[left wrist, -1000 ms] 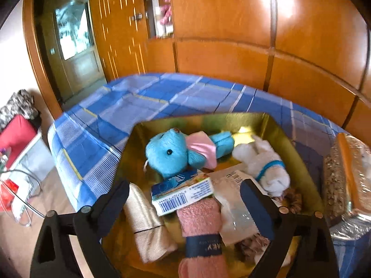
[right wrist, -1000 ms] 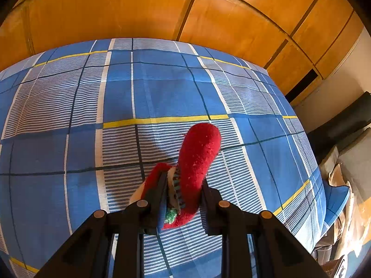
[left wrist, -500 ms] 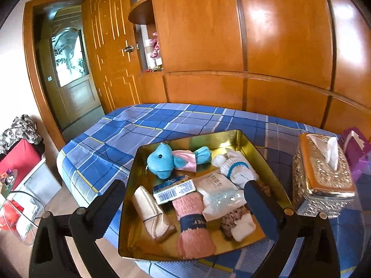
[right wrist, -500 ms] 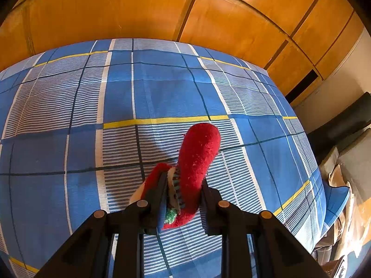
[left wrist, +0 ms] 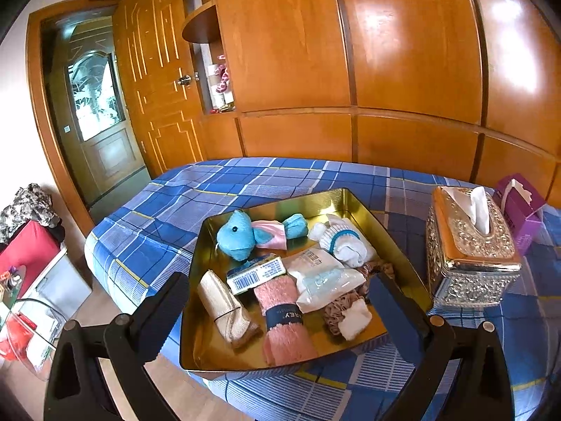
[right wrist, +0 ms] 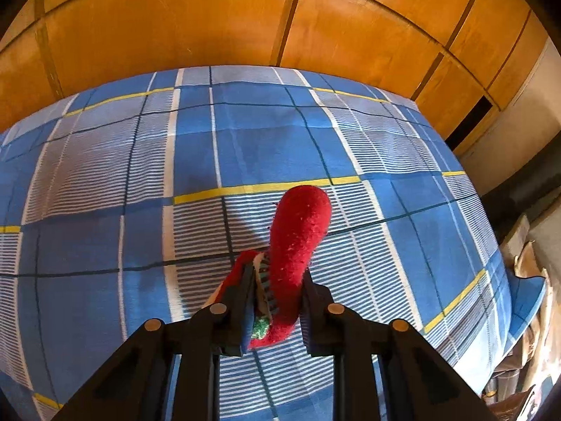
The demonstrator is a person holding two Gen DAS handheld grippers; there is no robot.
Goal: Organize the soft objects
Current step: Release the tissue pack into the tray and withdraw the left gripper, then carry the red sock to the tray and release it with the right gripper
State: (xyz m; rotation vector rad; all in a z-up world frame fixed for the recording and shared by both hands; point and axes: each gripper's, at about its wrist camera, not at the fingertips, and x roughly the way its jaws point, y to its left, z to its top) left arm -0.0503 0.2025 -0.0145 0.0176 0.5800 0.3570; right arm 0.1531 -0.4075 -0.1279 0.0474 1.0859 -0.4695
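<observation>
The right gripper [right wrist: 275, 310] pinches a red sock [right wrist: 298, 242] above the plaid bedsheet [right wrist: 105, 182]; the left gripper [left wrist: 280, 301] gapes wide, empty, over the gold tray [left wrist: 396, 245] of soft things

You get bright, warm daylight in both views, with white glare patches on the glossy wardrobe panels [left wrist: 382, 45], a soft shadow beside the red sock [right wrist: 298, 242] on the bedspread [right wrist: 105, 210], strong fisheye bending, dark vignetted corners, and slightly soft detail overall.
</observation>
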